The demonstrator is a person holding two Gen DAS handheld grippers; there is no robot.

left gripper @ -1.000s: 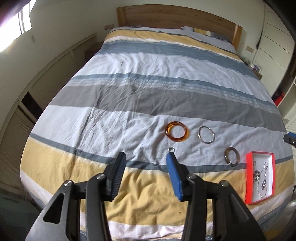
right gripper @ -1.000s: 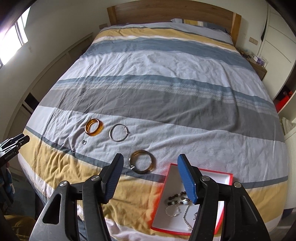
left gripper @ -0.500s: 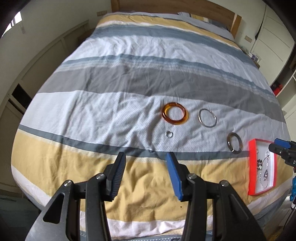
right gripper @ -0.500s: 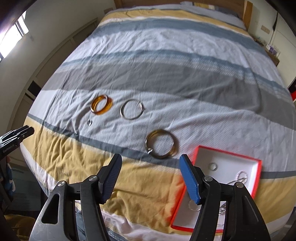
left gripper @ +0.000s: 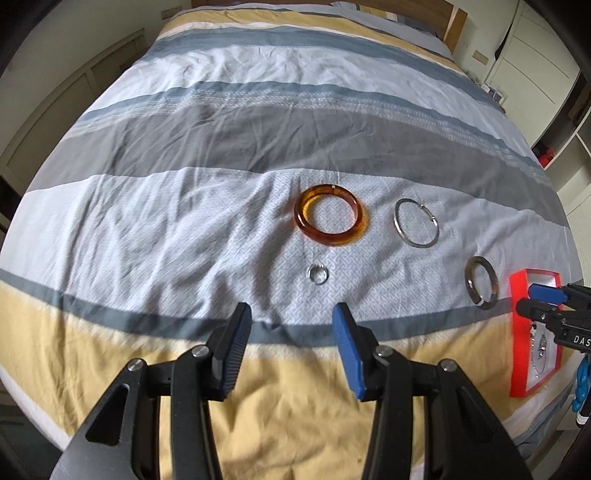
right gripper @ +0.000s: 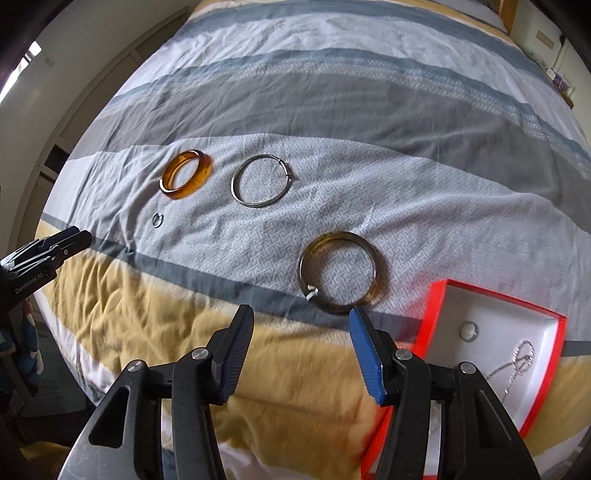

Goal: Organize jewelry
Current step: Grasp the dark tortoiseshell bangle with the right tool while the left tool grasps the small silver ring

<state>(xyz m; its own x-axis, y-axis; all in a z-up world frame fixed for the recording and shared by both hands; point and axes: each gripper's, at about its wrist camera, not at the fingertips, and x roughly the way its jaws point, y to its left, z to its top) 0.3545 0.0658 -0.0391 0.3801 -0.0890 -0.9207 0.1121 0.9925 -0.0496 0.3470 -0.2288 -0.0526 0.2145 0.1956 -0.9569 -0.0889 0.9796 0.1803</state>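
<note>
Loose jewelry lies on a striped bedspread. An amber bangle, a thin silver hoop, a dark brown bangle and a small silver ring lie apart. A red box with white lining holds a ring and chains. My left gripper is open and empty, just short of the small ring. My right gripper is open and empty, just short of the brown bangle, beside the box.
The bed's front edge drops off under both grippers. A wooden headboard stands at the far end. White cupboards stand to the right and panelled wall units to the left.
Both grippers have moved forward and down toward the bedspread, so the jewelry looms larger. Both stay open. No jewelry has moved.
</note>
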